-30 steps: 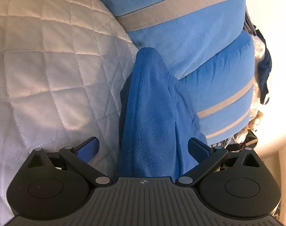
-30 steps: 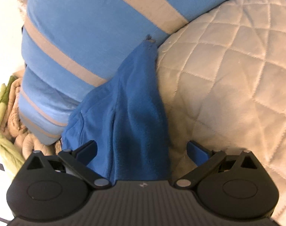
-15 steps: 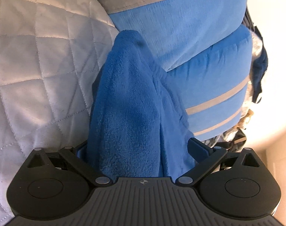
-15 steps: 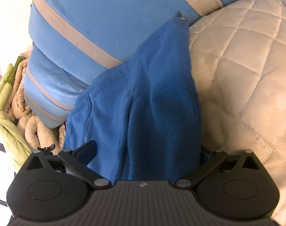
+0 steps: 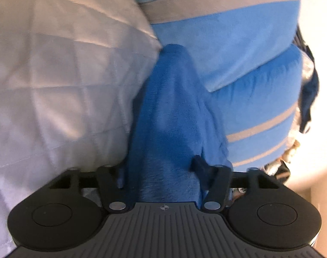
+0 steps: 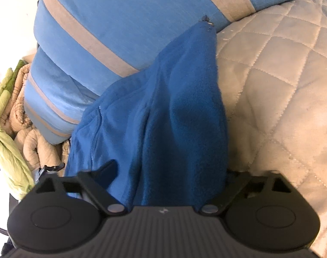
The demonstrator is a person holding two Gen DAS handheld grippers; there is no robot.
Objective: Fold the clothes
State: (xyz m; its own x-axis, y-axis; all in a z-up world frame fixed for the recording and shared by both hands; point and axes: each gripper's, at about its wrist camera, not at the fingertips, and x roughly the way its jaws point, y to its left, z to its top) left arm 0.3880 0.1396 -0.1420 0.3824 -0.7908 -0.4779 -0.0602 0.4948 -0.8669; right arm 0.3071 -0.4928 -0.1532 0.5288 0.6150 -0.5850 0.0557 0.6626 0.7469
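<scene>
Both claws closing on a ridge of blue fleece

The blue fleece garment [image 5: 172, 116] lies straight ahead of each claw, bunched into a long ridge that runs away from the fingers toward the striped blue cushion [image 5: 223, 43]. In the left wrist view the left claw [image 5: 161, 169] has just been closing and its jaws now pinch the near end of the ridge from both sides. In the right wrist view the right claw [image 6: 163, 172] has also just been closing; the fleece [image 6: 163, 116] fills the gap between its jaws, yet the far finger is hidden by cloth, so I cannot tell whether it grips. Neither hand looks nearer than the other: each has its own end of cloth within its jaws. A zipper line shows on the fleece at the right claw's side.

The garment rests on a pale quilted bedcover [image 6: 275, 81], its far tip against the cushion. Beyond the cushion lie a green and tan bundle of padded cloth [image 6: 13, 116] and some dark clothing [image 5: 309, 99]
</scene>
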